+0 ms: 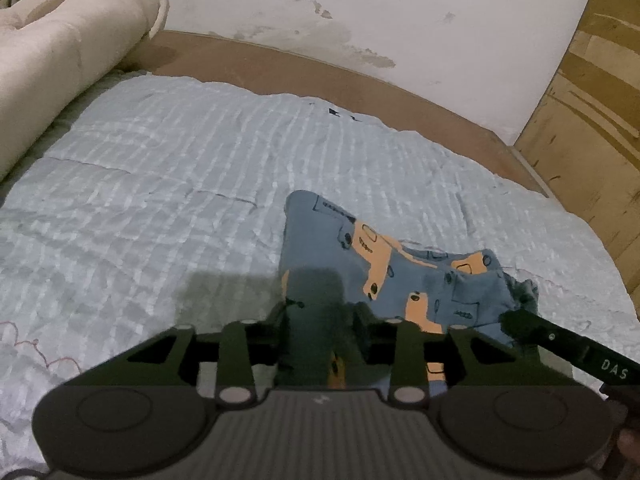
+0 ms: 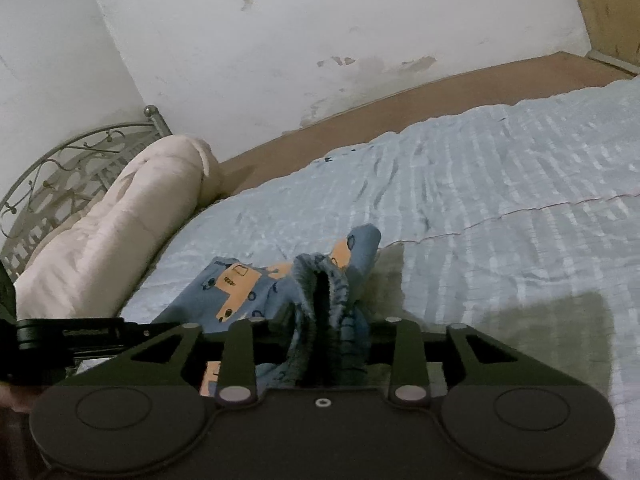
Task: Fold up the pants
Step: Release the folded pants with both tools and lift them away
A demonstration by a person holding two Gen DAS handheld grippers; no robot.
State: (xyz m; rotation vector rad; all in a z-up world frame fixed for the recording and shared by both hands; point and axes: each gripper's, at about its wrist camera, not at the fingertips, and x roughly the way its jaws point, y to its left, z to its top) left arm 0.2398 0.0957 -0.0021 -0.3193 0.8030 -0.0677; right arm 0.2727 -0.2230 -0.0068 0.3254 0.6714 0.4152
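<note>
Nearest the lens in the left wrist view, the left tool (image 1: 314,312) is clenched on a fold of the blue pants (image 1: 400,264), its fingers pressed together and mostly wrapped in cloth, so their tips are hard to make out. The other tool's black body juts in from the right edge of this view, and the white letters "DAS" can be read on it; any further letters are cut off by the frame. In the right wrist view the right tool (image 2: 320,312) is likewise clenched, gripping the ribbed, gathered waistband of the pants (image 2: 240,284), which bunches up over the fingers and hides them. There is one pair of pants, blue with an orange and dark-outlined vehicle print; the print is too blurred to tell the vehicles apart. The pants lie crumpled on the pale blue quilt (image 1: 160,184) of the bed, lifted at the near edge where both tools hold them, one leg stretching away from the left tool. A small dark mark sits near the quilt's far edge, too small to read. One rolled cream comforter (image 2: 120,224) lies along the head of the bed, just in front of a curled metal headboard (image 2: 60,168), whose lower part it hides. Bare brown mattress (image 1: 280,64) shows between the quilt and the stained white wall (image 1: 360,8). A wooden panel (image 1: 592,100) stands at the right, cut off by the frame.
</note>
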